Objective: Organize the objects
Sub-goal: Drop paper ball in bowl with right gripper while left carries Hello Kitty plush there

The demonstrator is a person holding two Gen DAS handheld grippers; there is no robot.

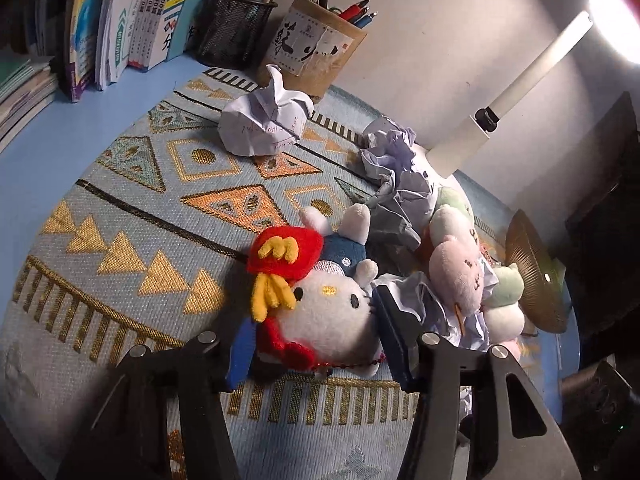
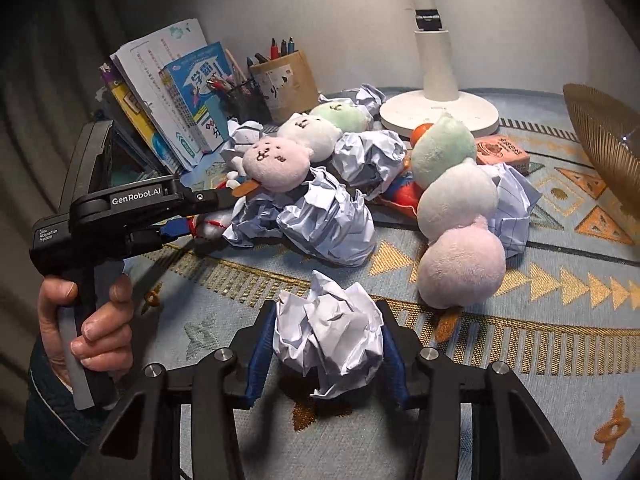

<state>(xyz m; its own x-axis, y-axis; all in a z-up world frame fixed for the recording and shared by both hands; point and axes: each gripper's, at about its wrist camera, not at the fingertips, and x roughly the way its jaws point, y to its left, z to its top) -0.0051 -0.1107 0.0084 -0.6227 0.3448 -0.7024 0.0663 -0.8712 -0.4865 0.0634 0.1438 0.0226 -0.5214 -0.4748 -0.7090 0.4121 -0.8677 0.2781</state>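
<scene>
Left gripper (image 1: 316, 344) clamps cat plush (image 1: 320, 312); right gripper (image 2: 326, 354) clamps paper ball (image 2: 328, 332)

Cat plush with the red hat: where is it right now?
Left wrist view, bottom centre: the cat plush lies on the patterned mat, between the left claw pads, crumpled paper beside it.

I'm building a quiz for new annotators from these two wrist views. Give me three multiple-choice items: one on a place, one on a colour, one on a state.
1. Where does the brown pen cup stand?
A. beside the black mesh pen holder
B. on the lamp base
C. on the books

2. What colour is the cat plush's cap?
A. green
B. red
C. black

3. What is between the right gripper's blue pads?
A. nothing
B. a pen
C. a crumpled paper ball

Answers: 1 A, they stand side by side against the wall. 2 B, the cap is red with yellow trim. 3 C, both pads press the ball's sides.
</scene>
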